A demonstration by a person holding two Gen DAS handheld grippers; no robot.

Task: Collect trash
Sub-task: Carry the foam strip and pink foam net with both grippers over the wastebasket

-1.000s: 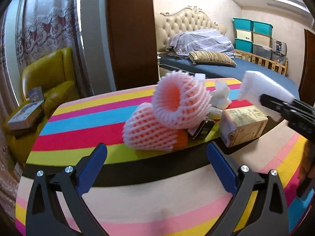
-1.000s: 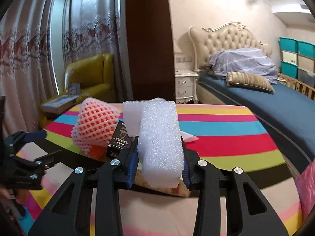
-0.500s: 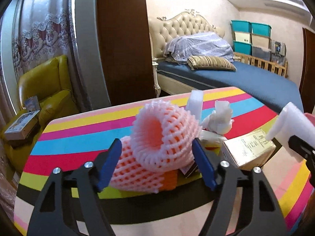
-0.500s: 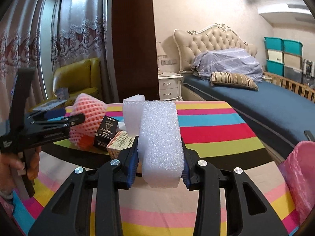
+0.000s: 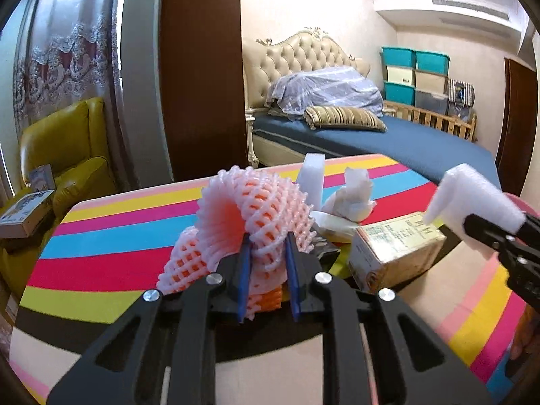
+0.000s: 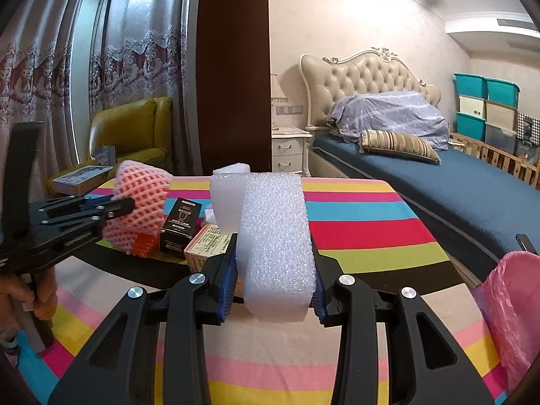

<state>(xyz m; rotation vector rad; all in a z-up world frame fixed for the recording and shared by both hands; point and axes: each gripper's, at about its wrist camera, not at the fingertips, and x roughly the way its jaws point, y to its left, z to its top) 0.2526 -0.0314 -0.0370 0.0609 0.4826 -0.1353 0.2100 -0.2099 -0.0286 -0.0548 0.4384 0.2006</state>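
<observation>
A striped table fills the near ground of both views, with a bed far right and a yellow chair far left. The trash sits bunched at the table's near edge.

The biggest piece is the pink net, a foam mesh sleeve flared open toward the left wrist camera. The left gripper has it pinched – the blue pads are pressed into the sleeve's lower right wall and the mesh is crushed thin between them. A second net lies under it to the left, with something orange beneath – I can't tell what.

Right of the nets lies a carton, tan and printed, on its side. In the right wrist view a black box stands upright between net and carton.

The right gripper is clamped on a white foam block, which stands up out of the jaws, just above the carton. A white foam slab stands upright behind the nets, with crumpled tissue to its right.

A pink bag hangs at the near right, off the table.
</observation>
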